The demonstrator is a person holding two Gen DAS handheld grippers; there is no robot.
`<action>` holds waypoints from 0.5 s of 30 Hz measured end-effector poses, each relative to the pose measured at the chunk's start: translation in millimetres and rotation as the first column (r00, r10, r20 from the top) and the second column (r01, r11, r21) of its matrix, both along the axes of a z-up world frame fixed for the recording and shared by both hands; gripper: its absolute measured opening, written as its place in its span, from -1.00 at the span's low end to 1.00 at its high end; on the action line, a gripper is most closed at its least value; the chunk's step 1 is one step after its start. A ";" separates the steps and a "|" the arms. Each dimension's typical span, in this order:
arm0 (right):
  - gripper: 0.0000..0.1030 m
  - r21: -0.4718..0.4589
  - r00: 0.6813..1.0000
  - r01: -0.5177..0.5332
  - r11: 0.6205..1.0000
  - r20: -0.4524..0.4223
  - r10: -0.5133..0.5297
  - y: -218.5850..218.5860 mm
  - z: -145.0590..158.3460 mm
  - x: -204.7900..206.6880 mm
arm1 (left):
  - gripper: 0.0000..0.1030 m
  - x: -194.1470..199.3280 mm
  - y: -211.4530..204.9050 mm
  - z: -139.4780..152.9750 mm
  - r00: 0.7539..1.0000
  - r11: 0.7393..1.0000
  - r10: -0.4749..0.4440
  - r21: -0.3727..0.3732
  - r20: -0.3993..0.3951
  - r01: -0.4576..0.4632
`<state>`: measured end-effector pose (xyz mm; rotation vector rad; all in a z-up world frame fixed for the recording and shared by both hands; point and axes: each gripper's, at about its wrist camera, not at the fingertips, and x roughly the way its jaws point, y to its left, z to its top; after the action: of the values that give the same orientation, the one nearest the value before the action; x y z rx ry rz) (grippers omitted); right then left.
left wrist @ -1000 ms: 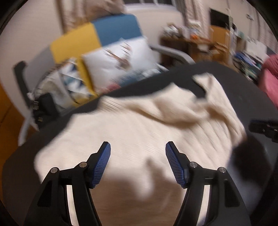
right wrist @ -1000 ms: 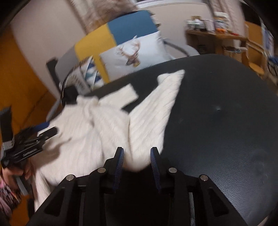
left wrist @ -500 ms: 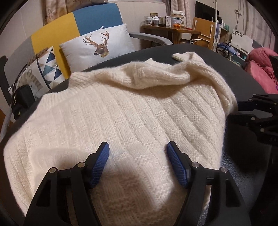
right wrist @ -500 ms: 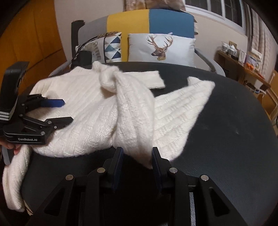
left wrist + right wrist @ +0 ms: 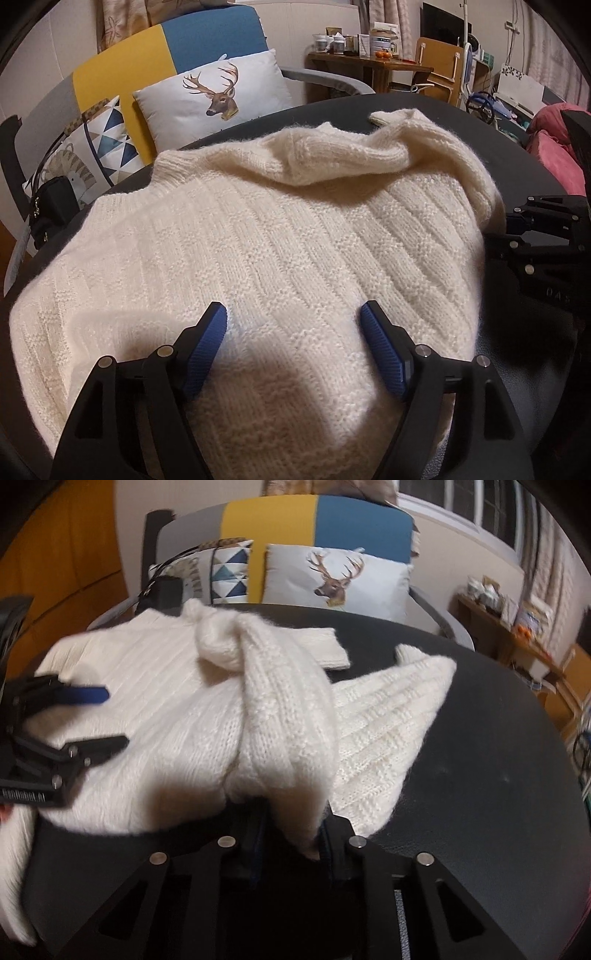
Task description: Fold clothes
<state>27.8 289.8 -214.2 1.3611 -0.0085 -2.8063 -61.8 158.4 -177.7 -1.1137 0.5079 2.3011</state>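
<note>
A cream knitted sweater (image 5: 277,240) lies spread and rumpled on a dark round table (image 5: 480,775). My left gripper (image 5: 293,310) hovers just over the sweater's body. Its jaws are opening, with nothing gripped between the blue pads. In the right wrist view the left gripper (image 5: 110,718) shows at the left over the knit. My right gripper (image 5: 291,823) is at the near edge of the sweater (image 5: 280,716). Its jaws are closing on a raised fold of the knit that fills the gap. One sleeve lies flat toward the back and a corner points right.
Behind the table stands a chair with a yellow and blue back, a deer cushion (image 5: 221,96) and a triangle-patterned cushion (image 5: 107,136). A black bag (image 5: 51,206) sits at the table's left edge. A cluttered wooden desk (image 5: 369,66) and pink fabric (image 5: 554,147) are at the right.
My right gripper's jaws have narrowed on the sweater fold, which now bunches higher between them. My left gripper sank toward the sweater, then held still, its jaws spreading a little.
</note>
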 end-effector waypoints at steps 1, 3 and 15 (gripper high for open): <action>-0.56 -0.025 1.000 0.012 1.000 0.004 -0.012 2.6 0.8 -0.5 | 0.51 1.3 -0.2 3.2 1.000 1.000 -0.003 0.003 0.002 0.003; -0.56 -0.054 1.000 0.024 0.998 0.009 -0.023 5.7 1.4 -1.4 | 0.51 6.4 -0.8 15.3 1.000 1.000 -0.017 0.023 0.011 0.017; -0.54 -0.109 0.999 0.043 0.993 -0.028 -0.046 9.1 -3.2 3.2 | 0.73 50.1 21.6 -3.0 0.981 0.976 -0.177 -0.141 -0.078 0.165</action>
<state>31.0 298.9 -217.5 1.3112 -0.1901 -2.8153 -11.7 180.0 -180.7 -0.9889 0.7732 2.2001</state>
